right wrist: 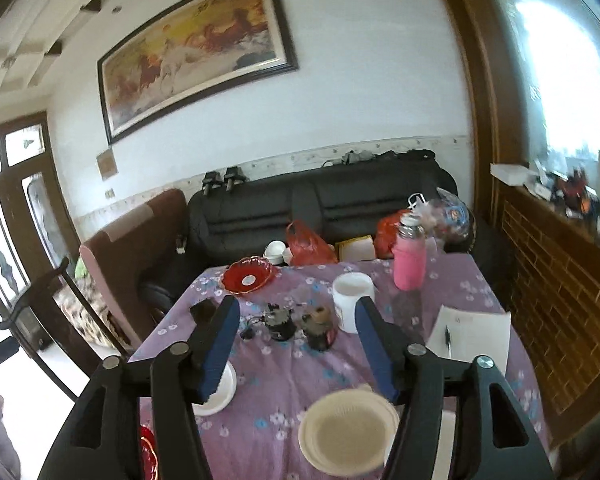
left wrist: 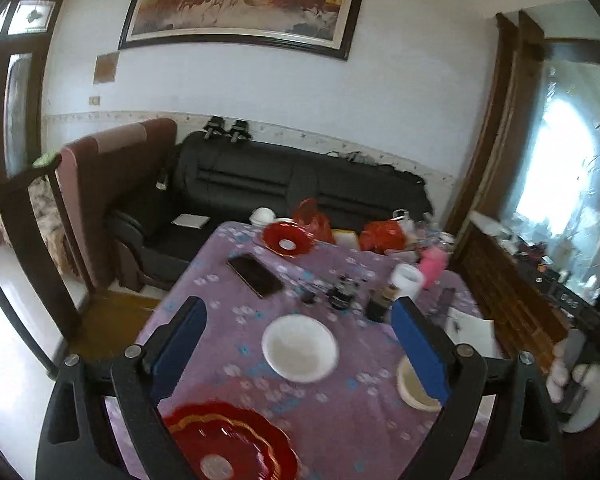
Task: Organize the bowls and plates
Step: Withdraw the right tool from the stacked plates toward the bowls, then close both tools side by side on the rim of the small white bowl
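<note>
— So, where do we find the dishes? Let us take the white bowl [left wrist: 299, 347] as our mark.

— We see it upright on the purple flowered tablecloth [left wrist: 340, 416], near the middle of the table. Nearer to us and to its left lies a red scalloped plate [left wrist: 224, 444] with a pale centre, at the table's near edge. To the bowl's right stands a cream bowl [right wrist: 348, 432], partly hidden in the left wrist view by a blue pad.

— And our grippers?

— Our left gripper [left wrist: 300, 332] hangs above the white bowl with its jaws spread wide and nothing between the pads. Our right gripper [right wrist: 296, 340] stands above the cream bowl, jaws apart at a middling width, gripping nothing; the bowl sits below and free of them.

— What lies beyond the white bowl?

— Just past it we see a cluster of small dark objects, too blurred to name, and a black phone [left wrist: 255, 275] to their left. Farther off sits a second red dish [left wrist: 287, 240], with a small white bowl [left wrist: 262, 216] and red plastic bags [left wrist: 314, 222] behind it at the far edge. To the far right of the bowl stand a white mug [right wrist: 352, 300] and a pink bottle [right wrist: 409, 260], and a sheet of paper with a pen [right wrist: 470, 336]. A black sofa [left wrist: 300, 184] runs behind the table.
</note>
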Demonstrator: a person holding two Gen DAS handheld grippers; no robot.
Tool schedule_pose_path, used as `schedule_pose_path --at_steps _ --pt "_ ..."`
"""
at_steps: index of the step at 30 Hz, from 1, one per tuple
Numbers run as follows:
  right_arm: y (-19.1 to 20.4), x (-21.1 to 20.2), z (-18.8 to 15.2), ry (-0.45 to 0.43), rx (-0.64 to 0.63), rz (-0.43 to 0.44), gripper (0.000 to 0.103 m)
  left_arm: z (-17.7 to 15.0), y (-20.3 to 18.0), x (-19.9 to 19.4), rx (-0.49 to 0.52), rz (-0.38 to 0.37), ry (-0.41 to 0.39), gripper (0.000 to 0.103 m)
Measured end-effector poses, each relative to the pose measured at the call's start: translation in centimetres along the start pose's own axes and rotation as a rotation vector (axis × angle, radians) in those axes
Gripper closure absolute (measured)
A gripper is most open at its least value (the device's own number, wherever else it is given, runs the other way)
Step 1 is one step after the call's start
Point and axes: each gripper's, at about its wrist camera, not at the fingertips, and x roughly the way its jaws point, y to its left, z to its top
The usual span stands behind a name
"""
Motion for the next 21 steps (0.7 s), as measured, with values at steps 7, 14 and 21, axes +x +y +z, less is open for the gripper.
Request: schedule_pose_path --at_steps 7,14,21 --pt "1.7 8.6 -3.6 0.184 0.072 0.095 0.037 -1.0 1.4 9.5 -0.048 0.051 0.155 0.010" --pt "3.3 17.1 -9.5 0.333 0.090 0.152 0.037 -6.0 3.5 20.2 -0.148 0.035 0.375 0.010" --pt "5.2 23.5 -13.7 0.444 0.092 0.188 0.047 -9.6 5.8 27.9 -0.274 0.030 0.519 0.020"
